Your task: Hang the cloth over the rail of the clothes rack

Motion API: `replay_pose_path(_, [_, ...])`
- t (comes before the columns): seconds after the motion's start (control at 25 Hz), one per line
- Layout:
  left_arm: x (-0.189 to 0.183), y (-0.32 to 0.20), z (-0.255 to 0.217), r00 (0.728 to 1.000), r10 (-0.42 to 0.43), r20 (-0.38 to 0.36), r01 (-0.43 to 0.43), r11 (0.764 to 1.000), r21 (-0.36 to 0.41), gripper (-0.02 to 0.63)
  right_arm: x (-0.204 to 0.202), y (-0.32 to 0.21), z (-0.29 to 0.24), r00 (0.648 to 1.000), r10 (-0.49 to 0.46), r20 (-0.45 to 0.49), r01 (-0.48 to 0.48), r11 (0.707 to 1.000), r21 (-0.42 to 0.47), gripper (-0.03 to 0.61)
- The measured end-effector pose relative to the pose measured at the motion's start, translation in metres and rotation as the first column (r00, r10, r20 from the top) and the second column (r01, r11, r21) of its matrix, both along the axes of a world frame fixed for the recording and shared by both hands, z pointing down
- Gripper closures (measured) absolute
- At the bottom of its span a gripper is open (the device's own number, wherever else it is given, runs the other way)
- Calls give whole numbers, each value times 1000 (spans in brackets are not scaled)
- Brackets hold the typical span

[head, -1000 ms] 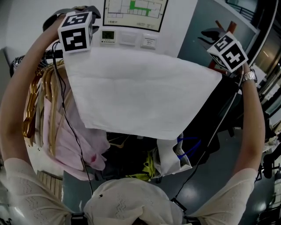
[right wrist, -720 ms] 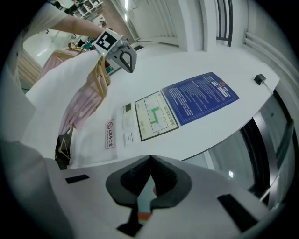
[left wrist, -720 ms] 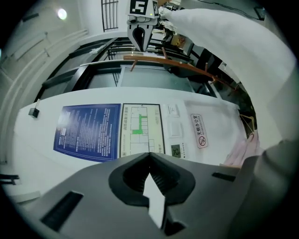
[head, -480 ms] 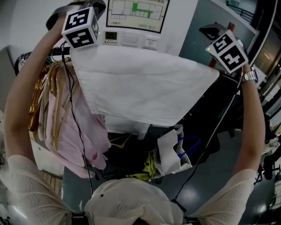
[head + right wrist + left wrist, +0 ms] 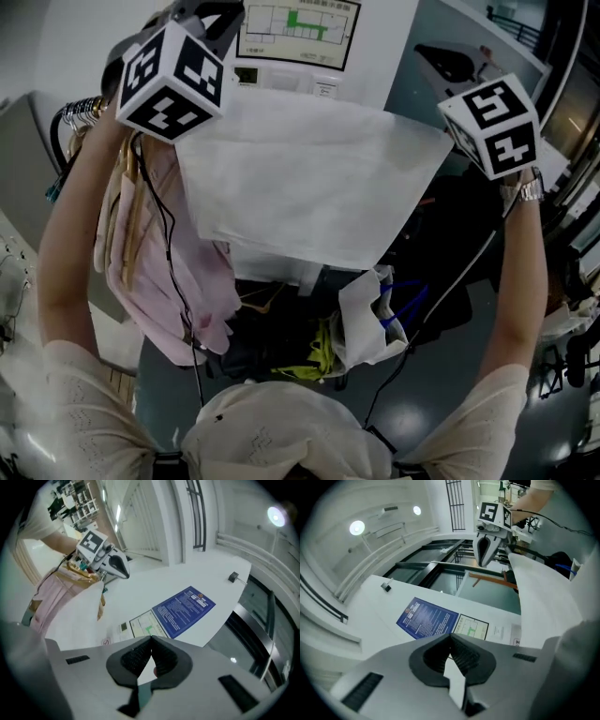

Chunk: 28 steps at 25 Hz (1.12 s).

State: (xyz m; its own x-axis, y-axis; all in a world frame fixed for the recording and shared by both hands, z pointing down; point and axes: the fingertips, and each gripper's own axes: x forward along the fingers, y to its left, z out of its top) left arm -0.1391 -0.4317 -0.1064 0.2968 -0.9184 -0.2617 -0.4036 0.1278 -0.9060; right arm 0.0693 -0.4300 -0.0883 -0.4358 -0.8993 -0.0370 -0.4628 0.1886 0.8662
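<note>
Since a second ago I have raised both arms and swung the spread cloth [image 5: 309, 187] up and a little toward 1 o'clock. My left gripper [image 5: 451, 641] now sits closer to my head, and the cloth's top edge has climbed the wall, covering the switches it used to hang below, just under the wall plan [image 5: 295, 28]. My grip has not changed. The left jaws are closed on 1 top corner, with a white strip pinched between them. The jaws of my right gripper [image 5: 151, 640] are closed on the other corner.

I judge this as the carry-up: the cloth is airborne and high enough, but it is not yet over the rail [image 5: 80, 111]. That rail lies at 10 o'clock, crowded with wooden hangers [image 5: 131, 216] and pink garments [image 5: 183, 281].

The cloth is a thin white sheet, nearly flat with faint creases. It is held fairly taut along its top edge between my 2 grippers. Its lower edge hangs free and slants down toward 5 o'clock.
</note>
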Motion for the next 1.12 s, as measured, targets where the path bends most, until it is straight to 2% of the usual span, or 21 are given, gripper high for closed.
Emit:
replay_pose_path(0.08, [8,30,2,996,33,-78,-32,999,21,601,-10,30,-3,994,-66,86,62,997,42,560])
replay_pose_path(0.16, [15,59,12,977,110,-181,-108,994,21,601,-17,60,-1,974,-131,184,116,989,88,560])
replay_pose_path(0.2, [18,73,20,958,158,-241,-158,987,18,601,-17,74,5,958,-159,238,138,985,105,560])
replay_pose_path(0.28, [17,95,46,902,232,-364,-243,970,14,601,-15,96,28,913,-200,354,172,979,110,560])
replay_pose_path(0.36, [12,109,79,841,261,-474,-289,957,13,601,-10,108,66,860,-206,467,197,978,69,560])
replay_pose_path(0.44, [17,116,116,801,262,-538,-315,949,-6,601,-4,110,109,811,-175,558,210,978,1,560])
replay_pose_path(0.56, [40,118,177,778,201,-595,-333,935,-120,601,8,113,166,732,-83,676,202,974,-99,560])
replay_pose_path(0.64, [54,121,210,735,171,-656,-375,909,-183,601,13,120,198,679,-19,734,189,970,-150,560])
replay_pose_path(0.72, [61,124,239,676,133,-725,-415,881,-226,601,13,127,226,643,23,765,192,963,-191,560])
replay_pose_path(0.76, [61,126,252,651,108,-751,-423,873,-242,601,11,130,238,633,39,773,199,957,-210,560])
replay_pose_path(0.84, [60,131,279,619,55,-784,-417,868,-268,601,8,135,265,619,72,782,207,946,-251,560])
replay_pose_path(1.0, [52,139,338,600,-56,-798,-371,864,-340,601,4,139,330,622,168,765,185,917,-352,560])
replay_pose_path(1.12, [40,151,386,569,-137,-811,-355,848,-393,601,-5,146,382,623,237,745,195,875,-442,560])
